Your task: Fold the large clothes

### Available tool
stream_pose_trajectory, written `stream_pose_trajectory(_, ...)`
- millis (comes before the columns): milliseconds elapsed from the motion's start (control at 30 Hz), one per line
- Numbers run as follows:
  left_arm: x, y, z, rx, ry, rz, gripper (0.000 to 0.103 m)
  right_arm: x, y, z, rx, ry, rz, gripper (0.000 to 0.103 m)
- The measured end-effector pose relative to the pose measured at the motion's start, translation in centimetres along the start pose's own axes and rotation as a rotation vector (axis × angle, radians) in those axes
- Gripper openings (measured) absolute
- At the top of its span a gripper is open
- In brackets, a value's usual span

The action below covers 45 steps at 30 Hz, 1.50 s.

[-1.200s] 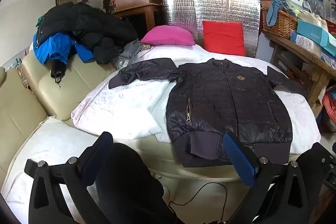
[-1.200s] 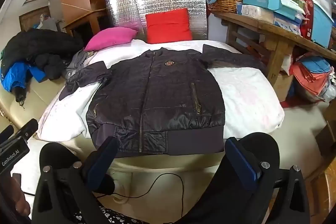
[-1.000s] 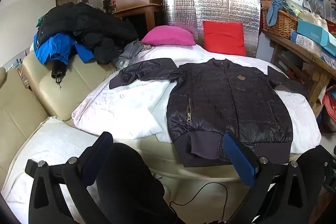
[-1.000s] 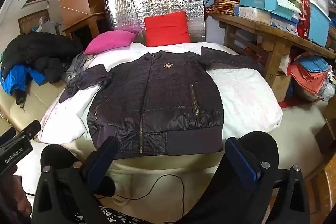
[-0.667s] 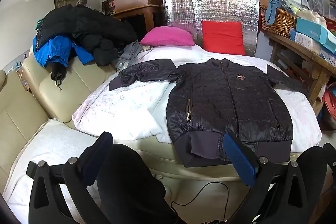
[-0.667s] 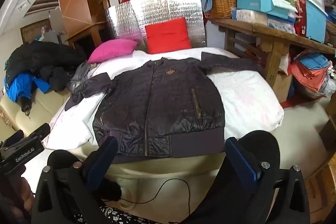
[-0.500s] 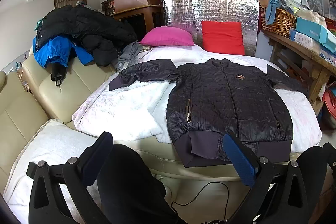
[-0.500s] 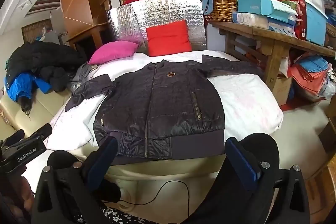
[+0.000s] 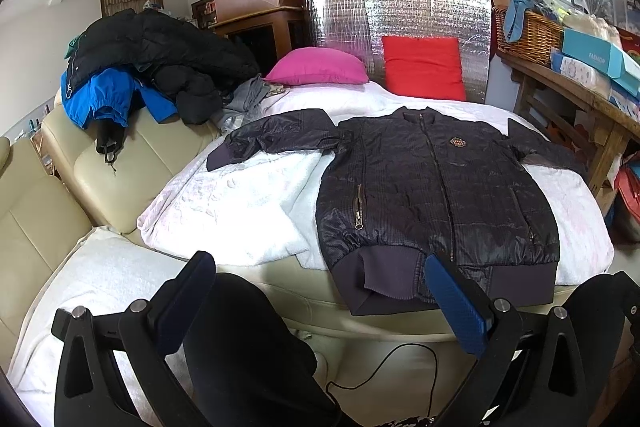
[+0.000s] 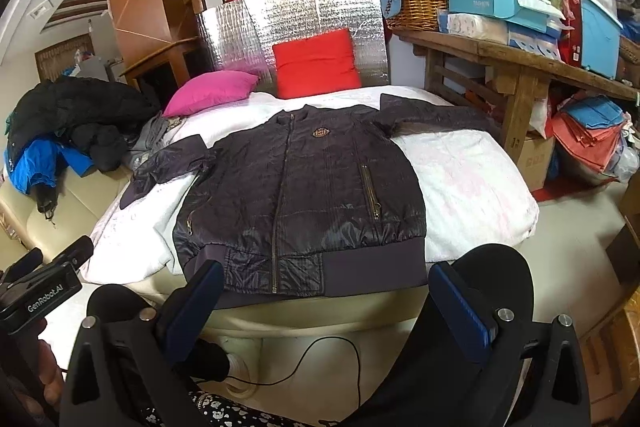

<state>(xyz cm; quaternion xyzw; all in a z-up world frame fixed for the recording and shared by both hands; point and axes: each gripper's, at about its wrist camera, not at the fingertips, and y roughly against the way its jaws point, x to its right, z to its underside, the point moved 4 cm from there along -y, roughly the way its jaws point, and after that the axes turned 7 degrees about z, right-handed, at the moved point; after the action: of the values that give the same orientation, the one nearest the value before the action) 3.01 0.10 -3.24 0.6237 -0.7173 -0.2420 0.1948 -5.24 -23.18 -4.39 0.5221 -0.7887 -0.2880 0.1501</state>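
A dark quilted zip jacket [image 9: 436, 195] [image 10: 304, 191] lies flat, front up, on a white blanket [image 9: 248, 203] [image 10: 468, 179], both sleeves spread outward. Its ribbed hem hangs over the near edge. My left gripper [image 9: 320, 291] hovers open just short of the hem, its right pad over the hem's middle. My right gripper [image 10: 324, 299] is open too, in front of the hem and holding nothing. The left gripper's body [image 10: 40, 291] shows at the lower left of the right wrist view.
A pile of black and blue coats [image 9: 140, 67] sits on a cream sofa [image 9: 100, 163] at left. Pink [image 9: 320, 67] and red [image 9: 422, 67] cushions lean on a silver panel behind. A cluttered wooden table [image 10: 516, 59] stands at right. A black cable [image 10: 304, 359] trails below.
The right gripper has drifted slightly, shifting its view a little; the left one has barely moved. The jacket lies as before and both grippers stay open.
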Motion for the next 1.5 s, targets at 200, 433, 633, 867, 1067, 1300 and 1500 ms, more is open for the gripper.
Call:
stream_pose_trajectory(200, -0.18, -0.17, 0.17, -0.006, 0.006, -0.004, 0.103, -0.18, -0.18, 0.18, -0.005, 0.006, 0.005, 0.103)
stream_pose_trajectory(433, -0.18, -0.15, 0.19, -0.007, 0.006, -0.004, 0.103, -0.14, -0.2, 0.23, -0.004, 0.006, 0.007, 0.103)
stream_pose_trajectory(633, -0.04, -0.18, 0.36, -0.011, 0.004, -0.005, 0.103, -0.12, -0.17, 0.32, -0.007, 0.006, 0.006, 0.103)
stream_pose_trajectory(867, 0.0, -0.26, 0.36, -0.016, 0.003, -0.006, 0.103, -0.13, -0.18, 0.32, -0.01, 0.004, 0.006, 0.103)
stream_pose_trajectory(1067, 0.03, -0.3, 0.41, -0.019, 0.001, -0.006, 0.103, -0.13, -0.18, 0.29, -0.013, 0.003, 0.007, 0.103)
stream_pose_trajectory(1300, 0.02, -0.31, 0.48, -0.023, -0.001, -0.006, 0.103, -0.18, -0.21, 0.35, -0.014, 0.002, 0.006, 0.103)
stream_pose_trajectory(1500, 0.08, -0.38, 0.49, -0.026, -0.001, -0.008, 0.103, -0.19, -0.33, 0.42, -0.017, 0.001, 0.005, 0.103)
